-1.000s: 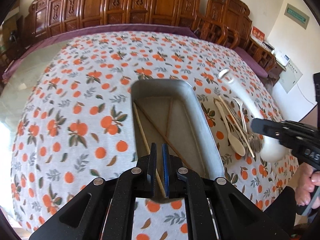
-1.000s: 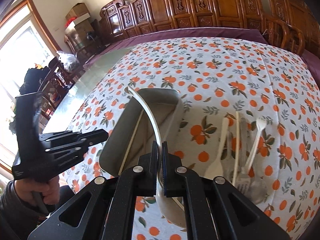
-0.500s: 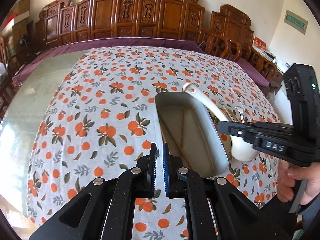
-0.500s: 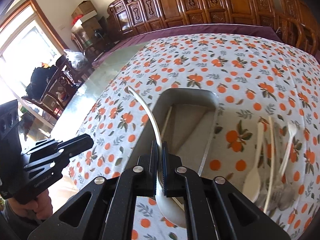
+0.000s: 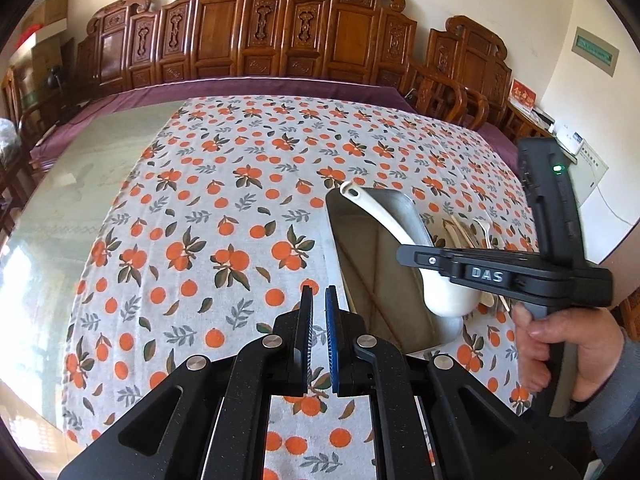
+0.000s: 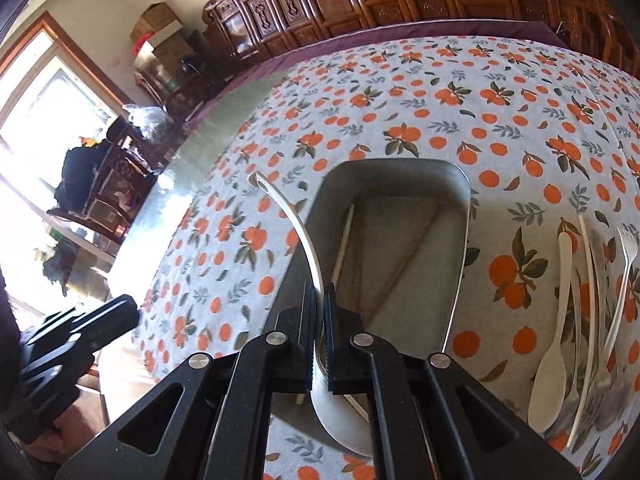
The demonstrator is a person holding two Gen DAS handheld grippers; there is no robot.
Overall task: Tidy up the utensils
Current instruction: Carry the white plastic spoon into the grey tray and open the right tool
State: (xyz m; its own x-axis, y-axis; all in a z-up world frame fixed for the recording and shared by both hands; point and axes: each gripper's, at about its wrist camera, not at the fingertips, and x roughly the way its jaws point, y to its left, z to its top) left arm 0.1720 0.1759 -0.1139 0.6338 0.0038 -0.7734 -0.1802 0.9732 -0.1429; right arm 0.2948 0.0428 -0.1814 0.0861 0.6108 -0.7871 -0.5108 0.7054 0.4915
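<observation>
My right gripper [image 6: 319,294] is shut on a white ladle [image 6: 294,224] and holds it above the near left part of a grey metal tray [image 6: 456,280]. Chopsticks [image 6: 344,240] lie inside the tray. In the left wrist view the ladle [image 5: 384,216] hangs over the tray [image 5: 334,240], its bowl down, held by the right gripper [image 5: 404,256]. My left gripper [image 5: 319,300] is nearly shut and empty, above the cloth left of the tray.
Loose utensils, a white spoon [image 6: 554,344], a white fork [image 6: 624,276] and chopsticks, lie on the orange-print tablecloth [image 6: 440,96] right of the tray. Carved wooden chairs [image 5: 280,28] line the far wall. Bare glass tabletop [image 5: 80,168] lies to the left.
My right gripper has carried the ladle leftward from the utensil pile to over the tray. My left gripper has drawn back from the tray to its left side.
</observation>
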